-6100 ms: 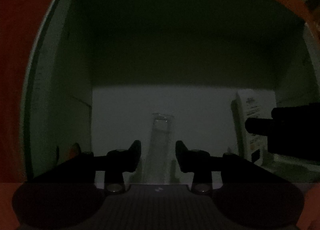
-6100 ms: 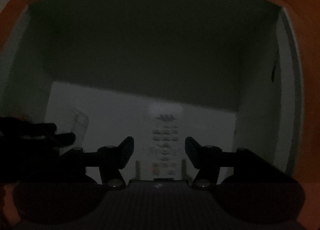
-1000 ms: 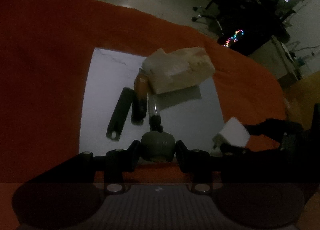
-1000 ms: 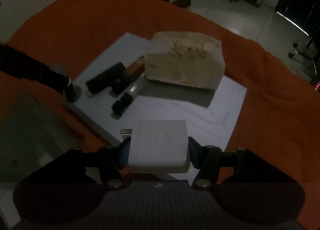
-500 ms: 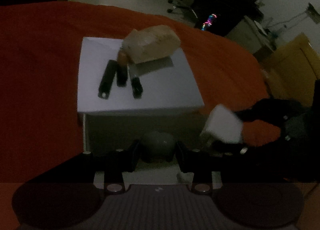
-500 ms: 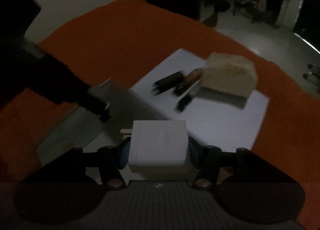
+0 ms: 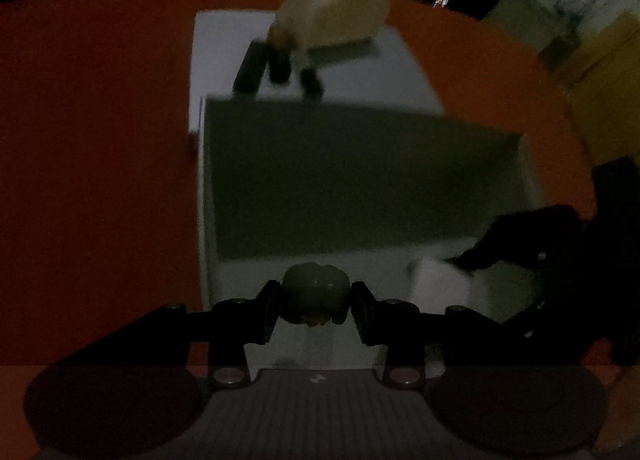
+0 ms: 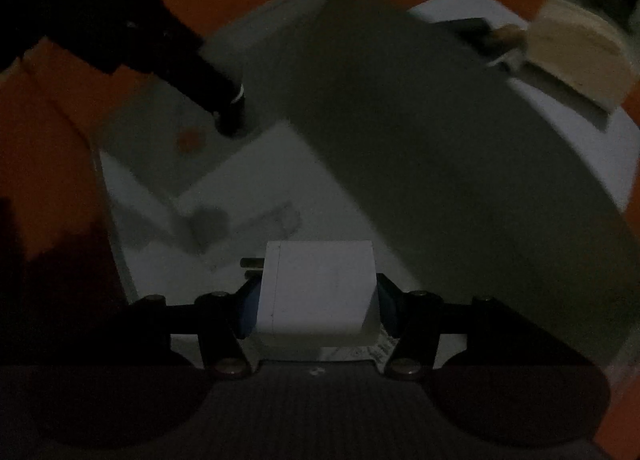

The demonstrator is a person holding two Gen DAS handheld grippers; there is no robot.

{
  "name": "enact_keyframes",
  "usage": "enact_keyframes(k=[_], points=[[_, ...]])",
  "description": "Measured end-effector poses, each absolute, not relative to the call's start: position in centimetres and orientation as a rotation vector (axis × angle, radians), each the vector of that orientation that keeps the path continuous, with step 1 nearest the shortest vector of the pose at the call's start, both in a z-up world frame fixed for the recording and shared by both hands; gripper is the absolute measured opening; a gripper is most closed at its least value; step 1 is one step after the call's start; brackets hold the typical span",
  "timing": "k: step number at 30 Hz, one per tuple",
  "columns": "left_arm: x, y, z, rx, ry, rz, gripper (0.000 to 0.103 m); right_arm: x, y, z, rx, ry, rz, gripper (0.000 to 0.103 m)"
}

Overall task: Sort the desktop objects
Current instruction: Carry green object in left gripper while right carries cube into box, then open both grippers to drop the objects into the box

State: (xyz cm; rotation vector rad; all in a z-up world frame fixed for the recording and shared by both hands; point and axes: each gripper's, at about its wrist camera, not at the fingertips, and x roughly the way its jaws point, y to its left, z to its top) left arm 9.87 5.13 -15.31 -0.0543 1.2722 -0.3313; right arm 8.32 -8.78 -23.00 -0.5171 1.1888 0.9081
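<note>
**A:** What have you got in your left gripper [image 7: 315,302]?

**B:** A small rounded grey-green object [image 7: 314,294], dull, with a faint seam down its top. My two dark fingers [image 7: 267,310] press on its sides, so that gripper is closed on it. The light is poor and I cannot tell what the thing is. It hangs over the pale floor of the open box [image 7: 204,196], near the box's near-left corner.

**A:** And the right?

**B:** My right gripper [image 8: 316,310] clamps a white charger block [image 8: 318,292], a plain matte cube with rounded edges and two metal prongs sticking out of its left face. The blue pads [image 8: 245,310] sit tight against both sides. It too is over the inside of the box, low toward the floor; in the left wrist view it shows as a pale blurred block [image 7: 438,284] at the right side of the box, ahead of the dark right-hand tool.

**A:** What does the box look like?

**B:** White walls, with a dim grey-green far wall rising steeply in front of me. On its floor there are two faint clear shapes [image 8: 248,220], too blurred to name.

**A:** Anything beyond it?

**B:** Behind the box a white sheet [image 7: 224,40] lies on the orange cloth [image 7: 92,120]. On it are three dark stick-like items [image 7: 276,68] side by side, and just beside them a tan crumpled lump [image 7: 336,16]. All of that is smeared.
</note>
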Motion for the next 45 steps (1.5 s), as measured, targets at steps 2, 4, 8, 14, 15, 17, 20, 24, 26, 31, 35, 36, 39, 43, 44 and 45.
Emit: enact_keyframes(k=[2,4,8,14,15,17,20,24,26,31,35,36,39,43,44,45], points=[[9.5,5.0,-16.6,-0.026,1.303,-0.321,0.033,7.9,-8.5,-24.2,-0.554,1.194,0.937,0.06],[9.1,5.0,-17.6,-0.012,1.328,-0.308,0.033,7.5,-8.1,-25.1,-0.589,1.196,0.969,0.06],[8.5,4.8,-17.9,0.023,1.312,-0.31,0.033,7.7,-7.6,-26.0,-0.61,1.196,0.985,0.06],[8.0,3.8,-18.2,0.065,1.321,-0.327,0.033,7.7,-7.0,-26.6,-0.658,1.19,0.989,0.06],[7.9,3.6,-18.3,0.083,1.321,-0.334,0.033,7.7,-7.0,-26.8,-0.664,1.191,0.988,0.06],[7.3,3.4,-18.2,0.102,1.315,-0.341,0.033,7.7,-6.8,-27.1,-0.676,1.195,0.985,0.06],[6.7,3.1,-18.3,0.139,1.293,-0.346,0.033,7.8,-6.7,-27.5,-0.69,1.201,0.978,0.06],[6.0,2.7,-18.4,0.157,1.287,-0.383,0.033,7.7,-7.1,-27.8,-0.703,1.207,0.968,0.06],[5.7,2.5,-18.4,0.164,1.289,-0.402,0.033,7.9,-7.0,-28.0,-0.686,1.216,0.961,0.06],[6.0,2.3,-19.2,0.195,1.307,-0.404,0.033,8.1,-7.4,-27.7,-0.674,1.215,0.963,0.06],[6.0,1.6,-19.9,0.241,1.322,-0.412,0.034,8.0,-7.2,-27.7,-0.673,1.218,0.96,0.06],[5.9,1.5,-20.1,0.246,1.331,-0.414,0.034,8.0,-7.1,-27.7,-0.673,1.219,0.959,0.06],[5.8,1.2,-20.8,0.27,1.345,-0.418,0.034,7.9,-7.0,-27.8,-0.674,1.222,0.957,0.06],[5.7,0.9,-21.8,0.287,1.362,-0.415,0.034,7.8,-6.8,-27.9,-0.675,1.22,0.954,0.06],[5.7,0.9,-21.9,0.289,1.362,-0.414,0.034,7.7,-6.8,-28.0,-0.679,1.218,0.954,0.06],[5.8,0.9,-22.0,0.291,1.366,-0.413,0.034,7.6,-6.7,-28.0,-0.683,1.215,0.954,0.06]])
